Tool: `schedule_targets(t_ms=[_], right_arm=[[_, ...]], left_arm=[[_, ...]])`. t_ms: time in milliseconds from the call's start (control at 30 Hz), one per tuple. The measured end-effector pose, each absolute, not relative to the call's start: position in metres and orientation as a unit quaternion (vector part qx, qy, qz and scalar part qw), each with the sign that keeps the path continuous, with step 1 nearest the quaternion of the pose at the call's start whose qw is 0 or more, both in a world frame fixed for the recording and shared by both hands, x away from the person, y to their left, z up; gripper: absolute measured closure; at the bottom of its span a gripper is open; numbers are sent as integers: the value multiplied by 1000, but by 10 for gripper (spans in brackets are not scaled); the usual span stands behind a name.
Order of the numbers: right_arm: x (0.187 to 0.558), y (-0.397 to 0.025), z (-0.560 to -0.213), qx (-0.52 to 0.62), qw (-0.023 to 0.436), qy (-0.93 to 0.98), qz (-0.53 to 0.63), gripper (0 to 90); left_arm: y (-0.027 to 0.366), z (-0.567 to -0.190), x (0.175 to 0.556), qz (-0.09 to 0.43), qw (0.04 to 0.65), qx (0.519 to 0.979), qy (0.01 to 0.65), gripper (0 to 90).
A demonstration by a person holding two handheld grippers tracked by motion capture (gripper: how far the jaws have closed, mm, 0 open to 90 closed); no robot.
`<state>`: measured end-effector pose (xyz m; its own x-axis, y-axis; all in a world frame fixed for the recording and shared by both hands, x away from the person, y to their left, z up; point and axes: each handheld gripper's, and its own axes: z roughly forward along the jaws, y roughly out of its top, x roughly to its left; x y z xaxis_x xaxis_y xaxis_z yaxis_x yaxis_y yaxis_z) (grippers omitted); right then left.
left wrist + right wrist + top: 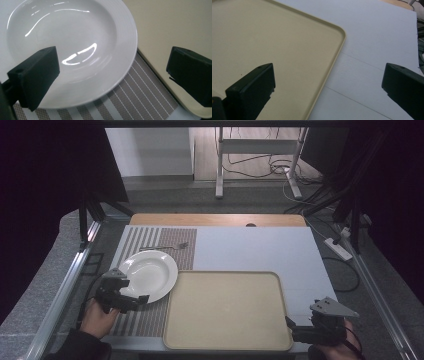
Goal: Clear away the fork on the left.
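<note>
Black jaws of my left gripper (112, 75) stand wide apart over the near rim of the white plate (72, 47), one above its bowl, the other over the tray's edge. That plate lies on the striped mat (150, 312), just left of the beige tray (227, 310) (a fork (167, 246) lies beyond it). Right of the tray's near corner, my right gripper (290, 326) also gapes, holding nothing.

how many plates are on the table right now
1. The white plate sits on the striped placemat at the table's left, touching the beige tray, by the left hand-held gripper. None appear hidden.
</note>
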<state>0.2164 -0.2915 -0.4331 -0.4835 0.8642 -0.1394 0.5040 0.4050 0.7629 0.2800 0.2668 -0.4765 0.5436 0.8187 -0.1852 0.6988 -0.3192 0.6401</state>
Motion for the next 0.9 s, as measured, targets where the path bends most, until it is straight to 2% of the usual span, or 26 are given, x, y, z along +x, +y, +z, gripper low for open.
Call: schedule_targets(t_ms=[900], right_arm=[[216, -292, -433, 433, 268, 792, 337, 0]], left_arm=[[262, -486, 359, 98, 326, 819, 462, 0]])
